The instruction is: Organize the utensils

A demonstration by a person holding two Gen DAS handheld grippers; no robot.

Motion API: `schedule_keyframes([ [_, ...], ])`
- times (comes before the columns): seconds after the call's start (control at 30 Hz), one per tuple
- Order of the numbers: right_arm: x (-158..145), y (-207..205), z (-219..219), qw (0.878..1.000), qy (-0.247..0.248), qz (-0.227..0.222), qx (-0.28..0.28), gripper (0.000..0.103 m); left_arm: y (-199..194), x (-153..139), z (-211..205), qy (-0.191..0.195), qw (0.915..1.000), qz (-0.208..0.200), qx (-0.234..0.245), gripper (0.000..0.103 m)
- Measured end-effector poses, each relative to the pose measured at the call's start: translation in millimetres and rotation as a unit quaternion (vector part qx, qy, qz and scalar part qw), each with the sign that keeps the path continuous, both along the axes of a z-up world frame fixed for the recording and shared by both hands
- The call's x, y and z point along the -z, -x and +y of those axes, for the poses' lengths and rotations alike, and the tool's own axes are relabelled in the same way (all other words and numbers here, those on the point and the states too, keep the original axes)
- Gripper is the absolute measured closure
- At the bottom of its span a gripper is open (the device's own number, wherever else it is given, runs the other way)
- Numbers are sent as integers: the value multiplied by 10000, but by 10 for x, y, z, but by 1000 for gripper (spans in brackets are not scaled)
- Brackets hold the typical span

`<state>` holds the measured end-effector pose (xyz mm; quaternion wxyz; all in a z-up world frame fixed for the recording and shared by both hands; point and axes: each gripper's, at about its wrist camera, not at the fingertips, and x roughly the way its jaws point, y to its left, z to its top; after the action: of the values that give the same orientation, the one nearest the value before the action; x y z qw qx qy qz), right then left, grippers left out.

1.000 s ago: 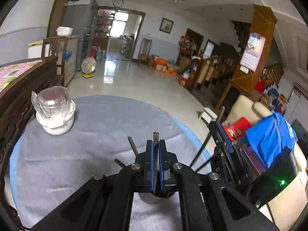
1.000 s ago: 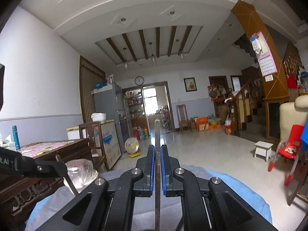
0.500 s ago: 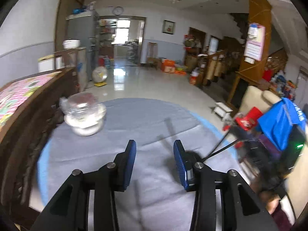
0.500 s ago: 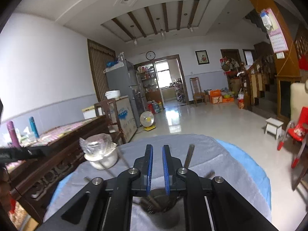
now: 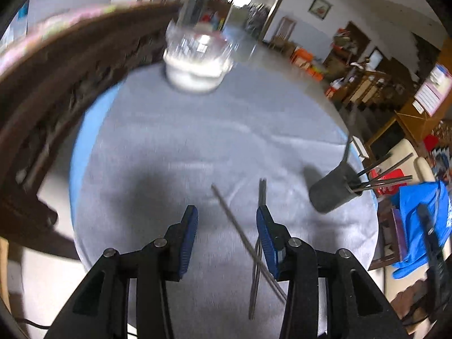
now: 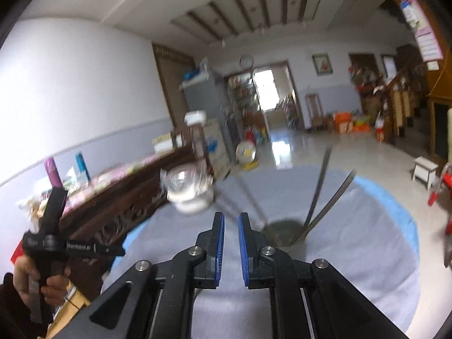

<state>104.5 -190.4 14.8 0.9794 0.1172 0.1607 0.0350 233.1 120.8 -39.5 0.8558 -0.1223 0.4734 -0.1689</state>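
In the left wrist view a dark utensil holder (image 5: 334, 193) stands at the right on the grey tablecloth (image 5: 197, 141), with several metal chopsticks (image 5: 387, 172) sticking out. Loose chopsticks (image 5: 240, 231) lie crossed on the cloth, under and beside my left gripper (image 5: 227, 217), which is wide open and empty just above them. In the right wrist view my right gripper (image 6: 231, 221) is slightly open and empty, just left of the holder (image 6: 284, 233), whose chopsticks (image 6: 319, 186) lean up and right.
A white pot under a clear plastic cover (image 5: 197, 62) stands at the far side of the round table; it also shows in the right wrist view (image 6: 188, 189). A dark carved wooden bench (image 5: 56, 90) borders the table's left. A blue cloth (image 5: 418, 214) lies off the right edge.
My left gripper opened, let its chopstick go, and swung left and down over the loose chopsticks. My right gripper also released its chopstick at the holder and opened slightly.
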Motion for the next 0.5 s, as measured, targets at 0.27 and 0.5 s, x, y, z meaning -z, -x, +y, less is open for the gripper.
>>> schedule_keyframes([
  [0.27,716,-446,346,9839,-106,1628,-728,90,-267,433,-59,163,9945,1007,-217,59],
  [0.5,1153,-577,330,9672,-330,2395,-781,90,-607,665,-203,142,9858,1625,-396,59],
])
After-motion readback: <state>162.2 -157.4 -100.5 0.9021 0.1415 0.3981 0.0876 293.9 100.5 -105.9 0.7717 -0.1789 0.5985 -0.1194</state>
